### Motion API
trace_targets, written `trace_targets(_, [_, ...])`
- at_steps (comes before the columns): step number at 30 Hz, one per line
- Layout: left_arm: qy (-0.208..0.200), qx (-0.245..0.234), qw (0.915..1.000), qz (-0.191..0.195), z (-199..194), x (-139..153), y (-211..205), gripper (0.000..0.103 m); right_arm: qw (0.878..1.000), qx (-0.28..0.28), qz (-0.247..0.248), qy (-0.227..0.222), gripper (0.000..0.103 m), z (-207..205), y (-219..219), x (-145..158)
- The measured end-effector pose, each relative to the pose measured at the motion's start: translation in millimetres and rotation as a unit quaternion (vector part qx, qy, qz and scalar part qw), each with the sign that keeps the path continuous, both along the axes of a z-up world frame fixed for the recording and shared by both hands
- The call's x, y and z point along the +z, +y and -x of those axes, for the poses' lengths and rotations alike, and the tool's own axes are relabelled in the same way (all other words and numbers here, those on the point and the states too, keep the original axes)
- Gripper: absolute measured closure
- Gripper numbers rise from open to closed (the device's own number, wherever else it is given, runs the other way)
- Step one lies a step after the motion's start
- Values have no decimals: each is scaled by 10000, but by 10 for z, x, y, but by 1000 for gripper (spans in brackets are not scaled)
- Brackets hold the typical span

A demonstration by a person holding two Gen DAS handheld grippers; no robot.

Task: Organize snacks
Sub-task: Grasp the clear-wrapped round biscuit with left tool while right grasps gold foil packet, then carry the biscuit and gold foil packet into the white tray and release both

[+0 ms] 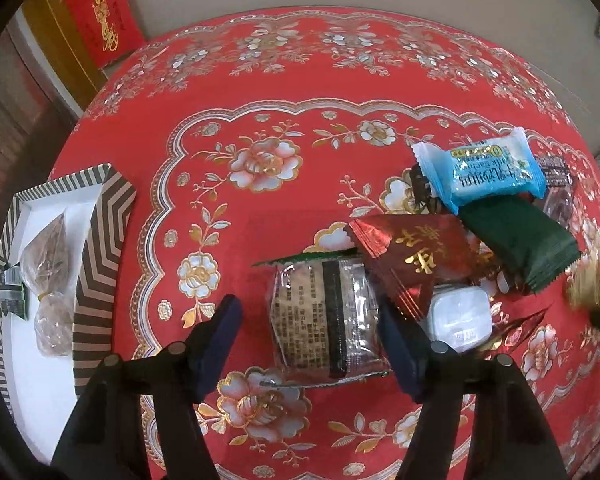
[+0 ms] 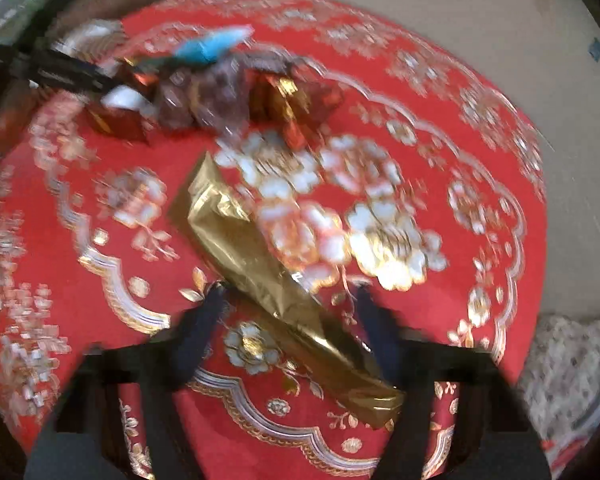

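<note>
Hovering over the red flowered bench (image 1: 284, 80), the left tool (image 1: 309, 320) points steeply down with its jaws wide, a silver packet (image 1: 323, 320) lying flat between the blue pads. The right pad (image 1: 399, 344) is at the packet's edge; the left pad (image 1: 220, 336) stands clear of it, so nothing is gripped. Just past the packet a pile of snacks lies: a red packet (image 1: 415, 256) overlapping its far corner, a white tub (image 1: 459, 316) beside it, a green packet (image 1: 519, 244), and a blue packet (image 1: 483, 168) on top. At the bench's left edge a striped box (image 1: 100, 248) holds a clear bag (image 1: 52, 280).

The right tool (image 2: 290, 300), seen through blur, straddles a long gold packet (image 2: 260, 264) that lies slantwise on the bench. Its jaws are narrowed around the packet; whether the pads press on it I cannot tell. The snack pile (image 2: 204, 92) sits well beyond.
</note>
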State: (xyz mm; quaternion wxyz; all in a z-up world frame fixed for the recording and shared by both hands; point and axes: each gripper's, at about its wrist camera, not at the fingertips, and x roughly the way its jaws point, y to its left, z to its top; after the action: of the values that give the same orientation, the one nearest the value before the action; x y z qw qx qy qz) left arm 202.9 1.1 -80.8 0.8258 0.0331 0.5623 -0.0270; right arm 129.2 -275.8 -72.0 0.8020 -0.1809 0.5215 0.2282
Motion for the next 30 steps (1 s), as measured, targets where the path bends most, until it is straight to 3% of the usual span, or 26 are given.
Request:
trace_targets(1, [-24, -4, 10000, 5, 21, 6, 6, 44, 9999, -95, -52, -20, 81, 31, 9, 18])
trace_targets(2, [-62, -2, 10000, -7, 55, 17, 16, 49, 9999, -138, 52, -48, 87, 64, 36, 14])
trace_targets(3, [-84, -1, 10000, -23, 84, 28, 25, 53, 9998, -153, 110, -83, 88, 112, 72, 17])
trace_targets(6, [-117, -103, 9999, -33, 179, 30, 38, 53, 9997, -207, 7, -114, 89, 294, 204, 30])
trace_targets(17, [-269, 58, 9996, -17, 596, 127, 306, 54, 9905, -699, -1071, -505, 89, 608, 712, 301])
trace_targets(30, [-672, 66, 9976, -123, 967, 370, 391, 54, 9859, -779, -1244, -799, 89, 644, 1297, 418])
